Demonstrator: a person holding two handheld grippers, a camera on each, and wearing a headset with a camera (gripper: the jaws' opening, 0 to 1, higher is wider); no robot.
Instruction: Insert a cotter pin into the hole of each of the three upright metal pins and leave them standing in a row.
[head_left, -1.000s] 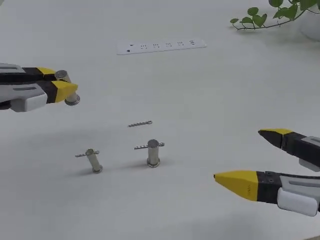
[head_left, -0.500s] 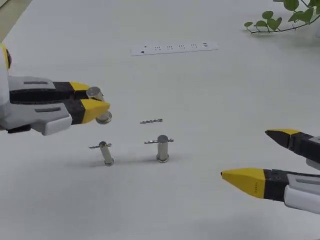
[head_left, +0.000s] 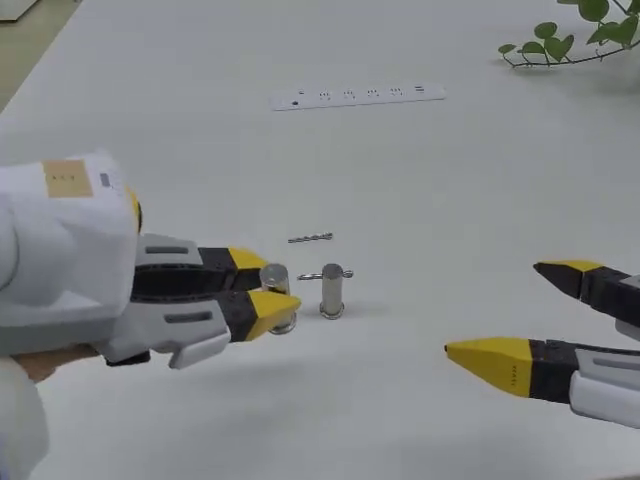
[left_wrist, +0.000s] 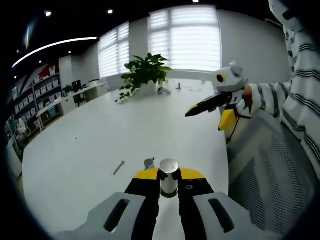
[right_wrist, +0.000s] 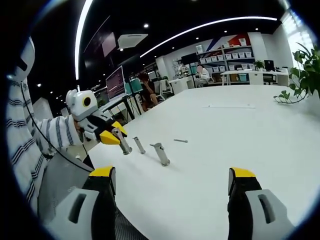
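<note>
Left claw grips a silvery, flat-headed pin.

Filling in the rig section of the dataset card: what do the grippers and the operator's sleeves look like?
The two match. The left gripper and right gripper each have pointed yellow fingertips on black jaws, backed by grey-white moulded shells. The left one's bulky white housing carries a small tan label. The person wears a black-and-white striped sleeve.

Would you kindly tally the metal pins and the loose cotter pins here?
Silver cylindrical metal pins: 3 (held pin in left claw; middle pin; end pin)
Loose thin cotter pins: 1
Total: 4
</note>
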